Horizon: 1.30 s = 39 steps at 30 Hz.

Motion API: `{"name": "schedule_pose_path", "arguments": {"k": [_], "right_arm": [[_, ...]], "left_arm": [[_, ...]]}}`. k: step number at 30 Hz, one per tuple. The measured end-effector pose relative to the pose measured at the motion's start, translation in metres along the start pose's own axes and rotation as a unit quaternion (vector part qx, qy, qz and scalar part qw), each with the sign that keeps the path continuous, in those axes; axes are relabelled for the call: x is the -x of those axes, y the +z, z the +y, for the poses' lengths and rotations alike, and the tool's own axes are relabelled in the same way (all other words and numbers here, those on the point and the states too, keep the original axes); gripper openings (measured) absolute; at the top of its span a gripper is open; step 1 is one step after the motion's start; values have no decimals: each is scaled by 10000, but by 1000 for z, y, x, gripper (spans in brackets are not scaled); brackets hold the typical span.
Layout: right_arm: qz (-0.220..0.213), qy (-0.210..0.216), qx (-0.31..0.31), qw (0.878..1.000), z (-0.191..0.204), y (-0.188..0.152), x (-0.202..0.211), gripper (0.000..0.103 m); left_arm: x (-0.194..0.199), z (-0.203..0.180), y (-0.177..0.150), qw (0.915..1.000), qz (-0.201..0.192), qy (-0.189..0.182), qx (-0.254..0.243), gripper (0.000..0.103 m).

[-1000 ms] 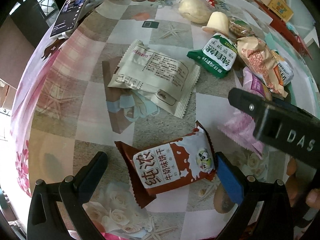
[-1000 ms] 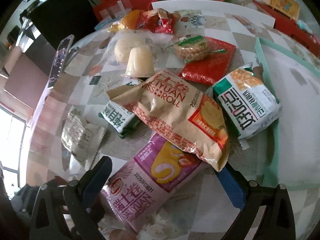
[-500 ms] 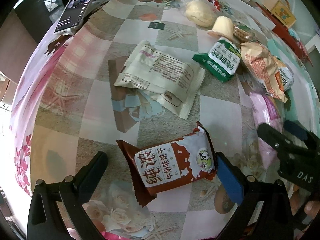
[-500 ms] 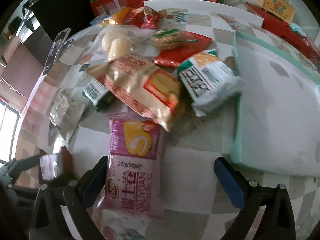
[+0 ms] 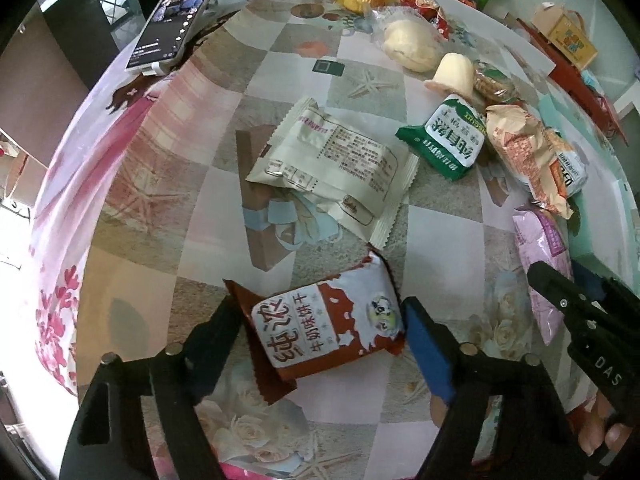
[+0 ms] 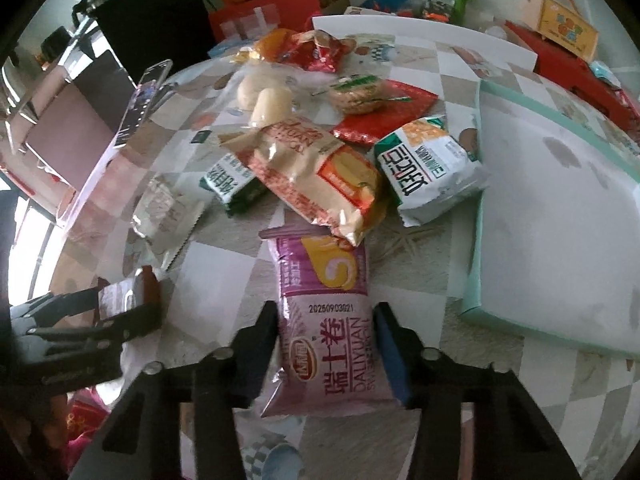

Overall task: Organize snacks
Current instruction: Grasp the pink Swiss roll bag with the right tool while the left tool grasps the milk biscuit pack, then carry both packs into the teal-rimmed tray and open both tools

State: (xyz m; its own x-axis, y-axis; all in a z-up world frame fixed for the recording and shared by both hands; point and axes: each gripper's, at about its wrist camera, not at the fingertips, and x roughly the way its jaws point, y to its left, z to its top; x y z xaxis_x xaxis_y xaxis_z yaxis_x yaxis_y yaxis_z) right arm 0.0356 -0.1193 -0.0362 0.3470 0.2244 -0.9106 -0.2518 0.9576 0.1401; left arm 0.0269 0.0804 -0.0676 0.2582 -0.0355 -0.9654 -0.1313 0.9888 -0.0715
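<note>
A brown-and-white biscuit packet [image 5: 324, 332] lies on the patterned tablecloth between the fingers of my left gripper [image 5: 320, 320]. Its jaws are closing, and both pads touch the packet's ends. In the right wrist view a pink Swiss-roll packet [image 6: 324, 336] lies lengthwise between the fingers of my right gripper [image 6: 324, 340]. Those jaws are closing too and press on its sides. The packet's far end is tucked under a beige roll packet [image 6: 316, 168]. Each gripper shows at the edge of the other's view.
A mint-green tray [image 6: 476, 240] with a white floor stands right of the pink packet. A white packet [image 5: 340, 160], a green packet [image 5: 448, 140], a white-and-green packet [image 6: 428, 168] and several more snacks lie behind. A phone [image 5: 176, 20] leans at the far left.
Both pairs of fingers have closed in from wide open. The right gripper shifted until the pink packet lay lengthwise between its fingers. The brown packet has stayed put.
</note>
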Motion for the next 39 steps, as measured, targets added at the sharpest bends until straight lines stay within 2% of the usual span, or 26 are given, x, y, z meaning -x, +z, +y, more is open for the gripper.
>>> {"name": "schedule_pose_path", "arguments": {"k": [3,9,14,21,25,29,39], "right_arm": [[-24,82,17,10000,1,0,-1,44],[-112,254,63,9996,2,-4,9,42],[-312,416,115,9986,4,-4,26,41],[-962,473,105,9942,0,11,69,41],[-1312,264,-97,9910,-17,28,85,41],[-1521,4,-482,9872,-44,46,92,41],[-1771,-619,-1634,9686,-131,73,98,41]], "left_arm": [[7,-2,-1,10000,-30,-52,3,72],[19,-6,-3,10000,-95,2,-13,71],[44,-10,-4,9996,-275,-28,-17,71],[93,-31,12,9964,-826,-41,-175,71],[109,-55,28,9929,-1133,-101,-346,71],[107,-72,51,9906,-1258,-180,-510,71],[110,-148,89,9807,-1616,-603,-923,71]]}}
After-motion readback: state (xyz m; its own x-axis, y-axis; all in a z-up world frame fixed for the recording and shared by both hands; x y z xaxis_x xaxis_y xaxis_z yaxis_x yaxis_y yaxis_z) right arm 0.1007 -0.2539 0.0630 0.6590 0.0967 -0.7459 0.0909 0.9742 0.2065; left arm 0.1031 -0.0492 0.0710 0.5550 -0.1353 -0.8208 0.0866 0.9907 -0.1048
